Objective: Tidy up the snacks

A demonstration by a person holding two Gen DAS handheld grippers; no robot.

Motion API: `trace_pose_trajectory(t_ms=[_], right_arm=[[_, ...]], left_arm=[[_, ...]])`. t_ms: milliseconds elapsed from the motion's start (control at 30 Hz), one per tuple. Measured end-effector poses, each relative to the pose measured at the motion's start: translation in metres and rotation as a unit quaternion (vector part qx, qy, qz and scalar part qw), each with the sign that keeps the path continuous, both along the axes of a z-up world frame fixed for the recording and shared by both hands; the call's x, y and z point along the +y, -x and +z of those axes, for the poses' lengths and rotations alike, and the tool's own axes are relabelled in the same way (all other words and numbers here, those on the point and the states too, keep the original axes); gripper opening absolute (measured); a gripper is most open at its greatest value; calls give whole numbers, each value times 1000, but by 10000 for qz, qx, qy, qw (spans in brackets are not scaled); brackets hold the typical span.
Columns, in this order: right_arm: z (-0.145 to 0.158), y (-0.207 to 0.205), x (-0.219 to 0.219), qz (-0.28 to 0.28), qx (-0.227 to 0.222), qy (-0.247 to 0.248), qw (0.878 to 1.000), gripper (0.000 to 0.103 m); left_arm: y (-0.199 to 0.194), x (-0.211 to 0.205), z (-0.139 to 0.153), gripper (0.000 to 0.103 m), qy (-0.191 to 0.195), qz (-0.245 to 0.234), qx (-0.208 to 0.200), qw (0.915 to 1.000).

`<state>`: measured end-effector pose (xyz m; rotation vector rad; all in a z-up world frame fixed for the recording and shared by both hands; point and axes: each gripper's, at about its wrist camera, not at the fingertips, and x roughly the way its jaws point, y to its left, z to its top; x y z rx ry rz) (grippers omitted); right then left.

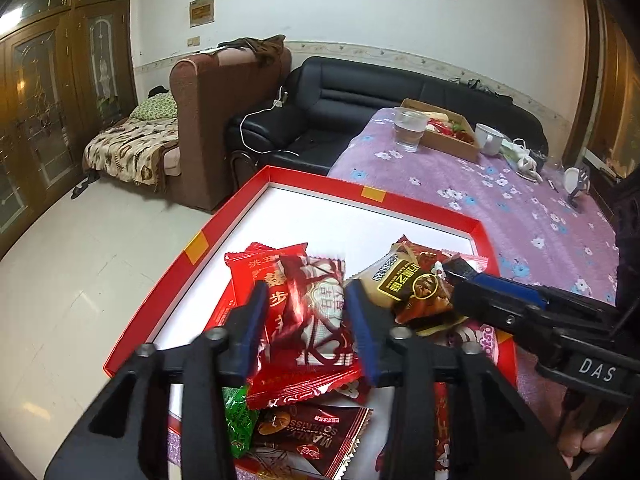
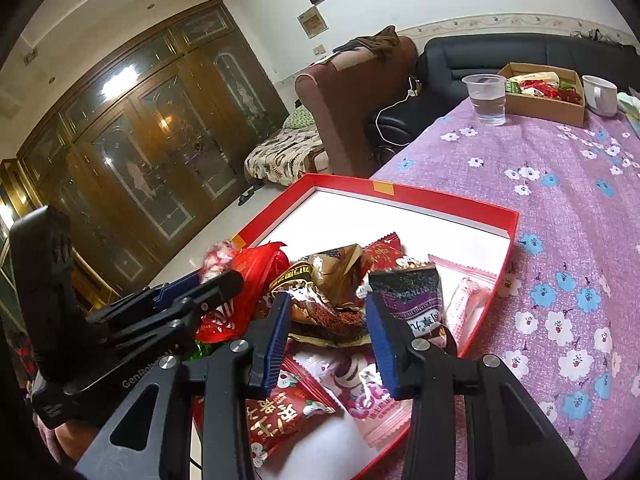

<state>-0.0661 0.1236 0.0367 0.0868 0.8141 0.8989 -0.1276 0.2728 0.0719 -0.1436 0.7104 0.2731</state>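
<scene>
A red-rimmed tray (image 1: 372, 194) with a white floor holds several snack packets at the table's near corner. My left gripper (image 1: 307, 292) stands open over the pile, a blurred red-and-white packet (image 1: 316, 312) loose between its blue pads. Under it lie a larger red packet (image 1: 256, 276), a dark red packet (image 1: 316, 436) and a green one (image 1: 238, 416). My right gripper (image 2: 328, 300) is shut on a crumpled brown-and-beige packet (image 2: 328, 312); it enters the left wrist view from the right (image 1: 452, 276). A dark purple packet (image 2: 412, 292) and pink packets (image 2: 468, 296) lie beside it.
On the purple floral tablecloth (image 2: 560, 200) at the far end stand a plastic cup of water (image 2: 486, 98), a cardboard box of snacks (image 2: 544, 88) and a white mug (image 2: 600, 94). Beyond are a black sofa (image 1: 360, 96) and a brown armchair (image 1: 208, 120). The tray's left edge overhangs the floor.
</scene>
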Motion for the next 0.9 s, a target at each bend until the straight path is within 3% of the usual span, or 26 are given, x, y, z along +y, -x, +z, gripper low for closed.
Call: trace_pose_trajectory(t_ms=[100, 267, 333, 533, 900], right_arm=[[0, -1, -4, -49, 22, -13, 10000, 40], [6, 1, -17, -212, -53, -61, 9997, 55], [8, 0, -24, -275, -48, -119, 9995, 55], [10, 1, -41, -468, 41, -185, 9987, 65], [26, 37, -46, -379, -508, 29, 9980, 77]], left_arm=[[3, -1, 4, 67, -101, 146, -64, 9998], [7, -5, 10, 72, -206, 242, -119, 9994], [8, -9, 12, 77, -233, 235, -106, 9994], [13, -24, 21, 78, -414, 241, -128, 9988], [40, -35, 31, 82, -875, 604, -195, 9941]])
